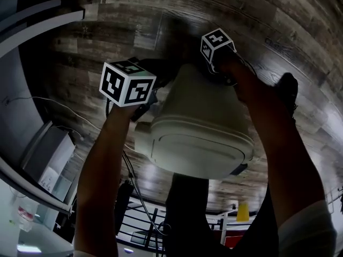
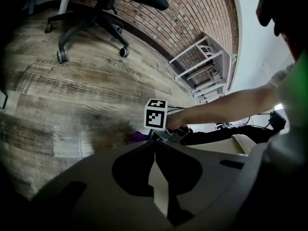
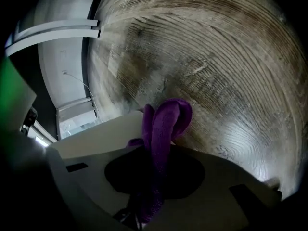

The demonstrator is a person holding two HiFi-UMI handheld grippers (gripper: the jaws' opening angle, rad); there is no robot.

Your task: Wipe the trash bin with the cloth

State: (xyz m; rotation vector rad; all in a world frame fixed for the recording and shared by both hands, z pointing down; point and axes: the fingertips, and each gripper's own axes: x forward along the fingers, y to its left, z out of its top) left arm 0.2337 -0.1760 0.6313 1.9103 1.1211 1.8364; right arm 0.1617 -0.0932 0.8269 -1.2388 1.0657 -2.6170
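A white trash bin with a flat lid fills the middle of the head view, tilted over the wooden floor. My left gripper is on its left side, shut on a thin white edge of the bin. My right gripper is at the bin's far side, shut on a purple cloth. The cloth folds over the bin's white side and presses on it. From the left gripper view the right gripper's marker cube and a bit of the cloth show beyond the bin.
Wooden plank floor lies all round. An office chair and a white shelf rack stand by a brick wall. A white cabinet is at the left, the person's shoe at the right, cables on the floor.
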